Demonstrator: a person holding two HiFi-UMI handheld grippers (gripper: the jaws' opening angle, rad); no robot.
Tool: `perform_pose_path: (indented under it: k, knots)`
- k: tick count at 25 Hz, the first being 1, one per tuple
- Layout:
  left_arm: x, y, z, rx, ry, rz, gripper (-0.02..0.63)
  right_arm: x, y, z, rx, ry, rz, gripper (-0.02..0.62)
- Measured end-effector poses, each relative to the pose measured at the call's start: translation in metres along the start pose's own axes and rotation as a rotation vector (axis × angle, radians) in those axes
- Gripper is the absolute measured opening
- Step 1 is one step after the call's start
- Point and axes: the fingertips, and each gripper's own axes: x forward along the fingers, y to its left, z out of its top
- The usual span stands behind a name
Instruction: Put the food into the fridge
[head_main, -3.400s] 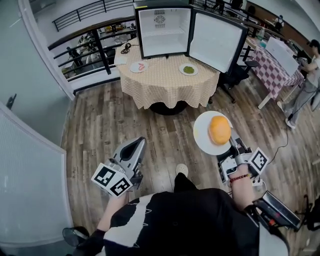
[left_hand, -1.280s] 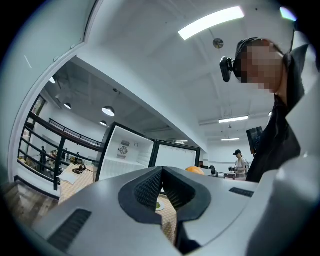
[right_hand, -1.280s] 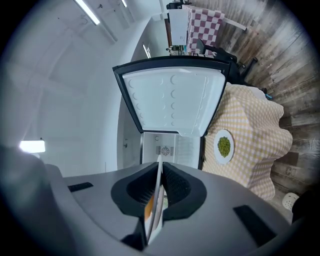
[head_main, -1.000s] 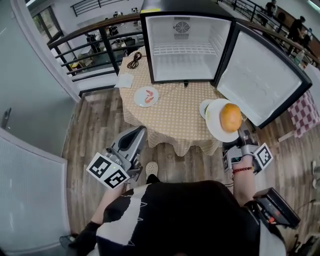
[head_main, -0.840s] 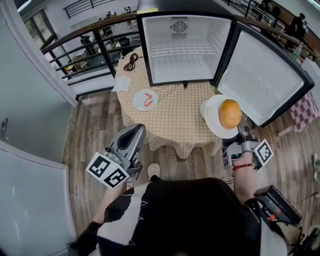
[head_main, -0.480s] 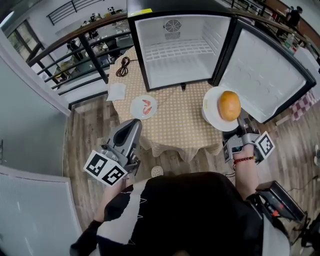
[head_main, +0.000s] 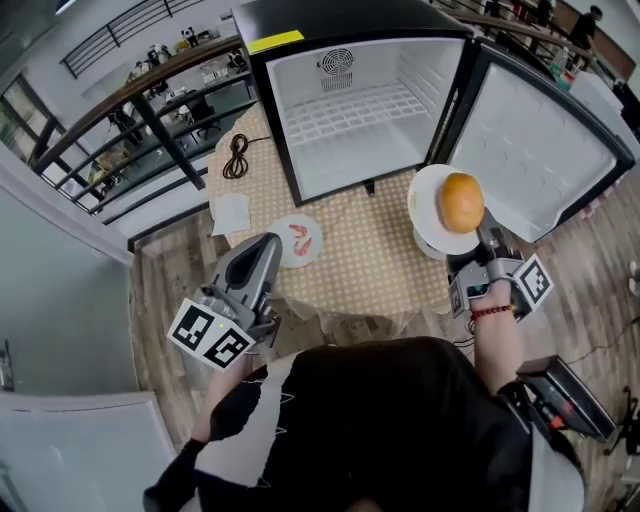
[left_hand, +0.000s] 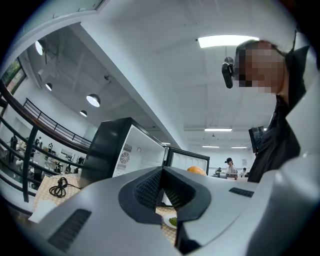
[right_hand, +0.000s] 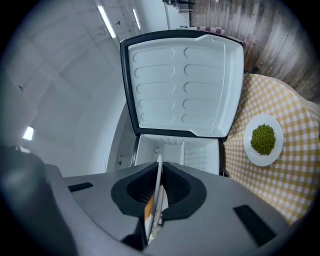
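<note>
The small black fridge (head_main: 350, 110) stands open on a round table with a checked cloth (head_main: 370, 270); its white inside holds only a wire shelf. My right gripper (head_main: 478, 243) is shut on the rim of a white plate (head_main: 435, 215) carrying an orange bun (head_main: 461, 202), held above the table's right edge in front of the open door (head_main: 535, 150). The right gripper view shows the plate rim (right_hand: 158, 187) edge-on between the jaws. My left gripper (head_main: 263, 254) is shut on nothing, over the table's front left. A plate of red food (head_main: 298, 240) lies beside it.
A plate of green food (right_hand: 263, 139) lies on the cloth, right of the fridge. A black cable (head_main: 236, 158) and a white paper (head_main: 231, 213) lie at the table's left. A railing (head_main: 150, 110) runs behind; wooden floor (head_main: 170, 270) surrounds the table.
The view has closed in on the table and fridge, which now fill more of the frame. The bun plate has stayed in my right gripper; the left gripper now reaches over the table's edge.
</note>
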Motion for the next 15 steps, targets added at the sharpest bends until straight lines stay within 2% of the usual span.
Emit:
perform_pose_path:
  k: [10,15]
  knots:
    - [0.017,0.067,0.001,-0.021,0.03,-0.074,0.012,0.038,-0.011,-0.021,-0.005,-0.106,-0.016,0.025]
    - [0.019,0.092,0.0,-0.04,0.026,-0.08,0.012,0.053,-0.014,-0.035,-0.014,-0.106,-0.037,0.025]
